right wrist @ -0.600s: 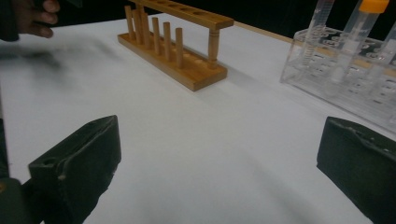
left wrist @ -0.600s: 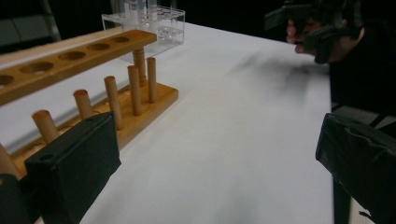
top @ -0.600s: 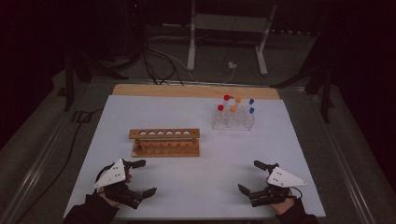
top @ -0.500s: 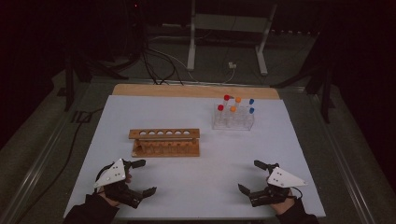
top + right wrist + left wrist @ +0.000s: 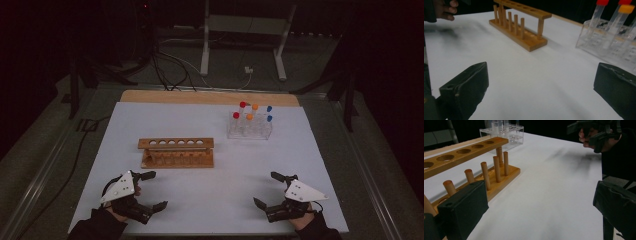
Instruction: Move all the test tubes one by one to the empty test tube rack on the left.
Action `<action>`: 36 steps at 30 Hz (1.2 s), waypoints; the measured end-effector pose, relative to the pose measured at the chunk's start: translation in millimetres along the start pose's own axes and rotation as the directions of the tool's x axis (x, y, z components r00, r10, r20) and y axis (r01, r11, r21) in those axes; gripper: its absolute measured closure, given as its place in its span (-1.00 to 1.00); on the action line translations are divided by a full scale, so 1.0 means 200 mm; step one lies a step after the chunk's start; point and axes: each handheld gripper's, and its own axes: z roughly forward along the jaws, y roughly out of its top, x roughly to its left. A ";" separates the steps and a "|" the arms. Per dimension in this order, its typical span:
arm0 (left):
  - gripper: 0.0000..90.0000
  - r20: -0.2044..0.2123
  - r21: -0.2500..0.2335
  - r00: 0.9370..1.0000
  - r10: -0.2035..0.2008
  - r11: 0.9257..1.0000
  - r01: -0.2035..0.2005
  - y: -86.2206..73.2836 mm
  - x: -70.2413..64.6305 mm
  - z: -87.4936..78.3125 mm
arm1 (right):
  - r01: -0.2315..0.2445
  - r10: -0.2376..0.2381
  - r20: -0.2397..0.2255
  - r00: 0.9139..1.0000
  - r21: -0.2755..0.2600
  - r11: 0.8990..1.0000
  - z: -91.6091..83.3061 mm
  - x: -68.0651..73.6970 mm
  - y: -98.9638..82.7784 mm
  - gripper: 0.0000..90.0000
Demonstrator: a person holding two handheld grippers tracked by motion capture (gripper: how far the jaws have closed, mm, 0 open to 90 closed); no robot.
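A wooden test-tube rack (image 5: 176,152) stands empty on the white table, left of centre; it also shows as the wooden rack (image 5: 474,167) and the wooden rack (image 5: 519,22). Behind it to the right a clear plastic rack (image 5: 250,127) holds several capped tubes, red (image 5: 242,105), orange (image 5: 255,107) and blue (image 5: 269,108). My left gripper (image 5: 152,190) rests near the front left edge, jaws wide open with nothing between them. My right gripper (image 5: 268,189) sits at the front right, likewise open and empty. In the right gripper view the clear rack (image 5: 609,42) with its tubes stands at the upper right.
The white table top (image 5: 215,175) has a wooden strip (image 5: 210,97) along its far edge. Beyond it, on the dark floor, are cables (image 5: 165,65) and a white stand (image 5: 245,30). Open table surface lies between the two grippers.
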 end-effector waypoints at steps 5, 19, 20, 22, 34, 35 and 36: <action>-0.99 0.011 0.000 1.000 0.001 1.000 -0.001 0.00 0.00 0.01 | -0.019 0.019 -0.014 1.000 0.029 0.999 0.00 0.00 0.00 -1.00; -0.99 0.018 -0.010 1.000 -0.003 1.000 0.003 0.01 0.00 0.00 | -0.049 0.050 -0.031 0.998 0.014 0.999 -0.02 0.01 0.14 -1.00; -0.99 0.019 -0.011 1.000 -0.003 1.000 0.003 0.01 0.00 0.00 | -0.044 0.044 -0.027 0.999 0.010 0.999 -0.02 0.00 0.15 -1.00; -0.99 0.018 -0.013 1.000 -0.003 1.000 0.004 0.01 0.00 0.00 | -0.039 0.039 -0.024 0.999 0.003 0.999 -0.02 -0.01 0.18 -1.00; -0.99 0.021 -0.021 1.000 -0.007 1.000 0.008 0.01 0.00 0.00 | -0.018 0.018 0.006 1.000 -0.042 0.999 -0.02 -0.09 0.34 -1.00; -0.99 0.021 -0.021 1.000 -0.007 1.000 0.008 0.01 0.00 0.00 | -0.019 0.019 0.008 1.000 -0.044 0.999 -0.02 -0.10 0.35 -1.00; -0.99 0.021 -0.021 1.000 -0.011 1.000 0.011 0.01 0.00 0.00 | -0.015 0.016 0.016 1.000 -0.046 0.999 -0.02 -0.11 0.37 -1.00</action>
